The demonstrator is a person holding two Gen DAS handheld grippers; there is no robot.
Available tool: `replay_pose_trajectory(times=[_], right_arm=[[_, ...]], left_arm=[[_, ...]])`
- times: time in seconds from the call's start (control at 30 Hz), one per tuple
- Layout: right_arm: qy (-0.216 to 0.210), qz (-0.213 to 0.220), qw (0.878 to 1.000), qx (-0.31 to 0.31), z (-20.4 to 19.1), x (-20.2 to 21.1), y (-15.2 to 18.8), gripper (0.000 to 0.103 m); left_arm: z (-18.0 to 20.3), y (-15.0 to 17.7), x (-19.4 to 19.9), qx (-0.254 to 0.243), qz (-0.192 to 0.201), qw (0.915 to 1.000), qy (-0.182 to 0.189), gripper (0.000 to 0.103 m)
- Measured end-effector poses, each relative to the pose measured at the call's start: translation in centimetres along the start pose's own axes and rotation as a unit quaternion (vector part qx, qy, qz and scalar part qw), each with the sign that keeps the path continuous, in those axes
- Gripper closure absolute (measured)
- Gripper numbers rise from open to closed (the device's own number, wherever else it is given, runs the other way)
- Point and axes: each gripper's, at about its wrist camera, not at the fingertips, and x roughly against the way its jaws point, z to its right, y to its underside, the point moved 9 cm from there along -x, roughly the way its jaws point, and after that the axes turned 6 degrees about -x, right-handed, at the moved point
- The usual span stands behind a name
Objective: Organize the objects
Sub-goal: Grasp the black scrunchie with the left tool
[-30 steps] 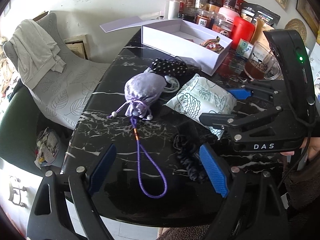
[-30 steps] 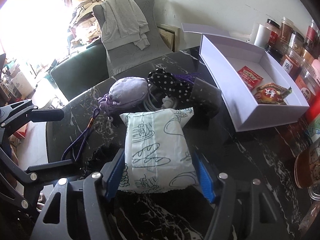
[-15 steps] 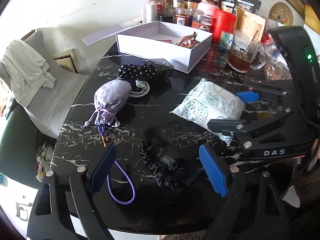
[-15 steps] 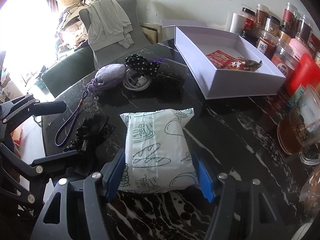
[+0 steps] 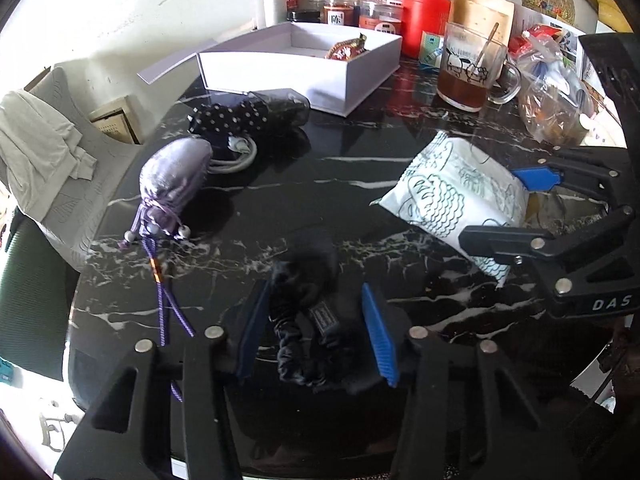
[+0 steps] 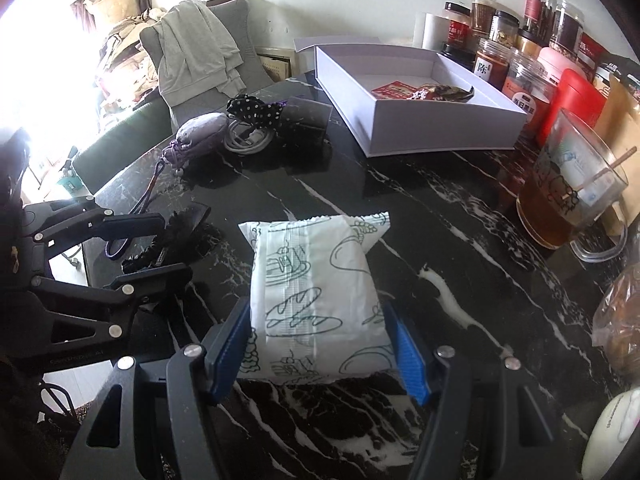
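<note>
Scrunchie (image 5: 304, 328) lay on black marble table (image 5: 360, 168) between your closing left gripper (image 5: 316, 332) pads.
Your right gripper (image 6: 320, 344), angled downward, clamped the snack packet (image 6: 316, 288); purple pouch (image 5: 172, 176) and white box (image 6: 420, 112) sat beyond.

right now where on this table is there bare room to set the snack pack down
Bare marble lies between the snack pack, the white box and the tea mug. Crowded: the jars behind the box, and the pouch and cable at far left.

Lived-in home, marble table (image 6: 460, 216), food jars (image 6: 492, 68), draped armchair (image 6: 208, 60)
</note>
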Motion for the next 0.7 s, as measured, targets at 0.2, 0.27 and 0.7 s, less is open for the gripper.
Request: replay_pose_trajectory(times=[0.2, 0.27, 0.7], right_arm=[[0.006, 0.001, 1.000, -0.012, 0.9, 0.7, 1.0, 0.036], [0.007, 0.002, 1.000, -0.016, 1.2, 1.0, 1.3, 0.036], [0.009, 0.004, 0.999, -0.031, 2.8, 2.0, 3.1, 0.036]], left_arm=[[1.3, -0.2, 0.0, -0.014, 0.009, 0.9997, 0.018, 0.061], [2.0, -0.4, -0.1, -0.023, 0.010, 0.9993, 0.027, 0.061], [2.6, -0.2, 0.5, 0.013, 0.008, 0.9969, 0.077, 0.042]])
